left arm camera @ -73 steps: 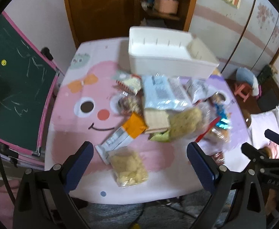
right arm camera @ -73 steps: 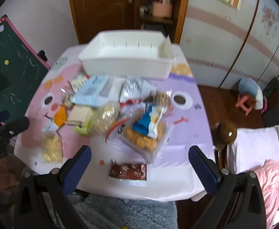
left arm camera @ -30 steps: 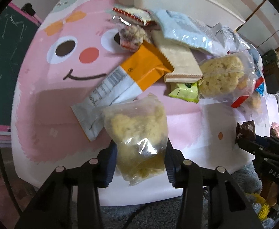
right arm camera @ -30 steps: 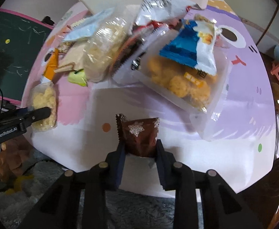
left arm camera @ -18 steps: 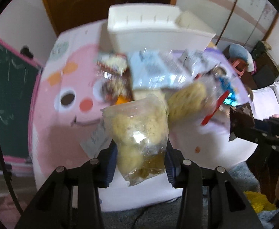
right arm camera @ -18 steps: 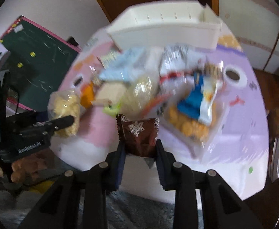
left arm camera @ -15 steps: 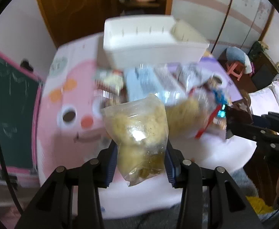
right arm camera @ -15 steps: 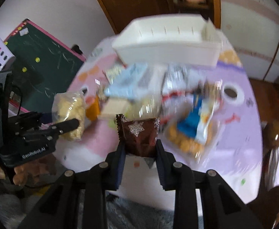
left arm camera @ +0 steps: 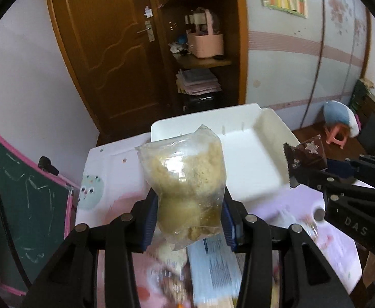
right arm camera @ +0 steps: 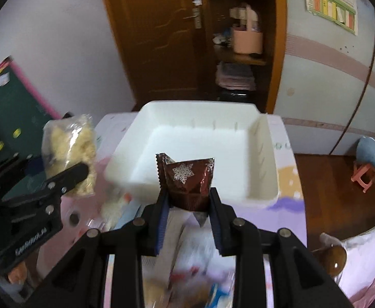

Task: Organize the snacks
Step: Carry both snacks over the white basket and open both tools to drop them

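My left gripper (left arm camera: pixel 188 214) is shut on a clear bag of pale yellow crumbly snack (left arm camera: pixel 186 179), held in the air in front of the white bin (left arm camera: pixel 254 159). My right gripper (right arm camera: pixel 187 200) is shut on a small brown packet with white snowflakes (right arm camera: pixel 187 179), raised just before the near wall of the same white bin (right arm camera: pixel 262 161). The bin looks empty inside. In the left wrist view the brown packet (left arm camera: pixel 305 159) and right gripper (left arm camera: pixel 315 177) show at right. In the right wrist view the yellow bag (right arm camera: pixel 69 151) and left gripper (right arm camera: pixel 67 179) show at left.
The pink and purple cartoon table (left arm camera: pixel 102 179) carries the bin at its far end. Blurred snack packets (left arm camera: pixel 213 264) lie below the grippers. A green chalkboard (left arm camera: pixel 20 200) stands at left, a wooden door (left arm camera: pixel 105 51) and shelf behind, a pink stool (left arm camera: pixel 338 136) at right.
Both grippers have lifted their snacks off the table and carried them up and forward toward the white bin. The pile of snacks has dropped to the bottom of both views.
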`<state>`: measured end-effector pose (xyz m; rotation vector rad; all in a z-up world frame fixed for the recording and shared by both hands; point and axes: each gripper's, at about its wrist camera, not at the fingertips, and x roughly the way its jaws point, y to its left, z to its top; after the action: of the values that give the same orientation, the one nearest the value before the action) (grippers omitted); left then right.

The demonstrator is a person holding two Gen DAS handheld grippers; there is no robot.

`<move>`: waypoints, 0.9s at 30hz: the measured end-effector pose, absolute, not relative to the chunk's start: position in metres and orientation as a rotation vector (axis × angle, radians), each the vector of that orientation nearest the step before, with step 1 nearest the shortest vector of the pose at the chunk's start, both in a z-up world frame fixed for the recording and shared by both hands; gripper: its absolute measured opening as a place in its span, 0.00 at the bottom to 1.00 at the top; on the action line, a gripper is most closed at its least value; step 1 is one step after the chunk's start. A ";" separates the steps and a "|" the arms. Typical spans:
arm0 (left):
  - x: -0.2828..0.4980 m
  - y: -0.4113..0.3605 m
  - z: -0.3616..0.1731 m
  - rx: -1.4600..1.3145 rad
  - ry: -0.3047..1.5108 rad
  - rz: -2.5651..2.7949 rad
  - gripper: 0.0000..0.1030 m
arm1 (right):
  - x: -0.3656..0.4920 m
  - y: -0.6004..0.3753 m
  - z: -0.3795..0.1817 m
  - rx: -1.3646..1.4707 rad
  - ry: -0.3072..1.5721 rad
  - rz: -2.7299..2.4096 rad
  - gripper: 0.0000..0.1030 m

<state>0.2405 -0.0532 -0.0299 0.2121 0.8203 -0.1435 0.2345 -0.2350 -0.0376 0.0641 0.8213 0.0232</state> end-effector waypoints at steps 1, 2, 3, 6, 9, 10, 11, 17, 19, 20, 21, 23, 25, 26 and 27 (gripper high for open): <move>0.257 -0.054 -0.035 0.204 0.826 -0.136 0.41 | 0.245 -0.238 -0.040 0.070 0.825 0.009 0.29; 0.268 -0.054 -0.039 0.198 0.829 -0.129 0.41 | 0.260 -0.243 -0.045 0.078 0.835 -0.007 0.29; 0.281 -0.054 -0.044 0.187 0.836 -0.123 0.41 | 0.267 -0.245 -0.049 0.083 0.841 -0.020 0.30; 0.307 -0.052 -0.063 0.161 0.857 -0.104 0.41 | 0.296 -0.253 -0.065 0.091 0.889 -0.050 0.32; 0.321 -0.052 -0.082 0.143 0.890 -0.098 0.49 | 0.314 -0.259 -0.082 0.117 0.946 -0.068 0.36; 0.325 -0.050 -0.088 0.128 0.897 -0.095 0.69 | 0.318 -0.260 -0.086 0.130 0.961 -0.059 0.38; 0.326 -0.048 -0.091 0.118 0.900 -0.090 0.90 | 0.319 -0.260 -0.089 0.135 0.965 -0.053 0.39; 0.316 -0.036 -0.091 0.072 0.858 -0.106 0.94 | 0.309 -0.251 -0.089 0.089 0.943 -0.060 0.48; 0.309 -0.034 -0.087 0.056 0.833 -0.108 0.94 | 0.304 -0.247 -0.086 0.077 0.933 -0.050 0.49; 0.306 -0.033 -0.084 0.054 0.818 -0.105 0.94 | 0.301 -0.244 -0.084 0.067 0.926 -0.048 0.49; 0.302 -0.033 -0.081 0.058 0.803 -0.099 0.94 | 0.299 -0.242 -0.081 0.060 0.917 -0.046 0.49; 0.294 -0.035 -0.074 0.076 0.776 -0.095 0.94 | 0.294 -0.238 -0.077 0.046 0.903 -0.042 0.49; 0.287 -0.036 -0.069 0.089 0.762 -0.104 0.94 | 0.288 -0.233 -0.072 0.030 0.882 -0.049 0.49; 0.283 -0.037 -0.066 0.091 0.758 -0.109 0.94 | 0.284 -0.231 -0.070 0.022 0.864 -0.054 0.49; 0.279 -0.038 -0.064 0.093 0.748 -0.118 0.94 | 0.280 -0.228 -0.067 0.012 0.842 -0.059 0.49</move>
<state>0.2791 -0.0380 -0.0640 0.0932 0.7482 -0.1185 0.2798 -0.2277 -0.0673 0.0118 0.8417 -0.0589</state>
